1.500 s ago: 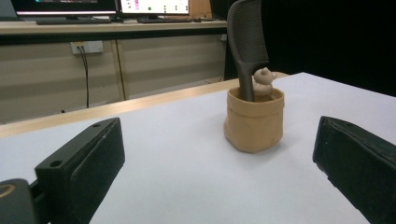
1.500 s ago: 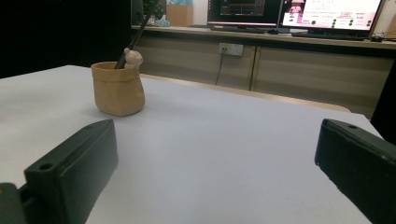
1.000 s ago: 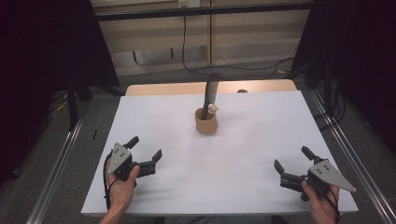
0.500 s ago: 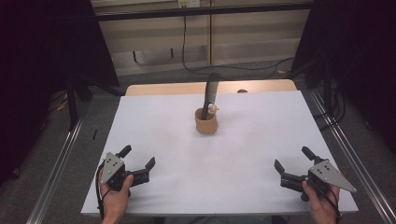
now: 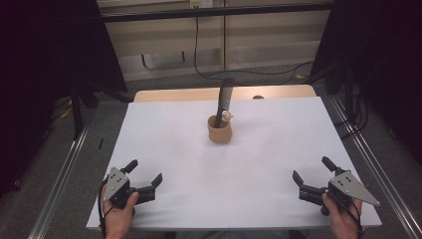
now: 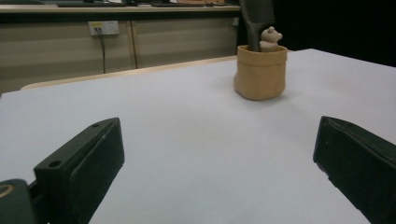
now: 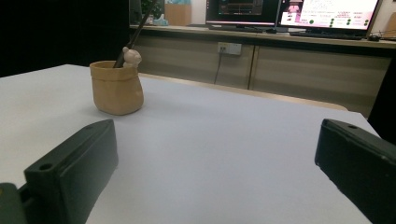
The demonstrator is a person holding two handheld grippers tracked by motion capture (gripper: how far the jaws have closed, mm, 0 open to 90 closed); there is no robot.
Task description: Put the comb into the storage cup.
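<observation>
High view: tan pot stood upright past the middle of the white counter, a dark comb-like tool rising steeply from its mouth and a small pale figurine perched at the rim beside it. Left gripper parked well short of the pot, down and to its left near the counter's front edge, jaws spread wide and empty. Right gripper parked well apart from the pot on the opposite side, likewise spread wide and holding nothing; both probably resting at a ready stance with the pot midway between, within either hand's reach.

Left gripper view: pot seen ahead and to the right between two widely parted black jaws, tool leaning on the rim for support, figurine just beside it, touching or nearly so.

Right gripper view: pot seen far ahead, toward the left jaw, tool slanting up and away from its mouth, figurine at the rim. Jaws again set wide apart, nothing between them but bare counter.
</observation>
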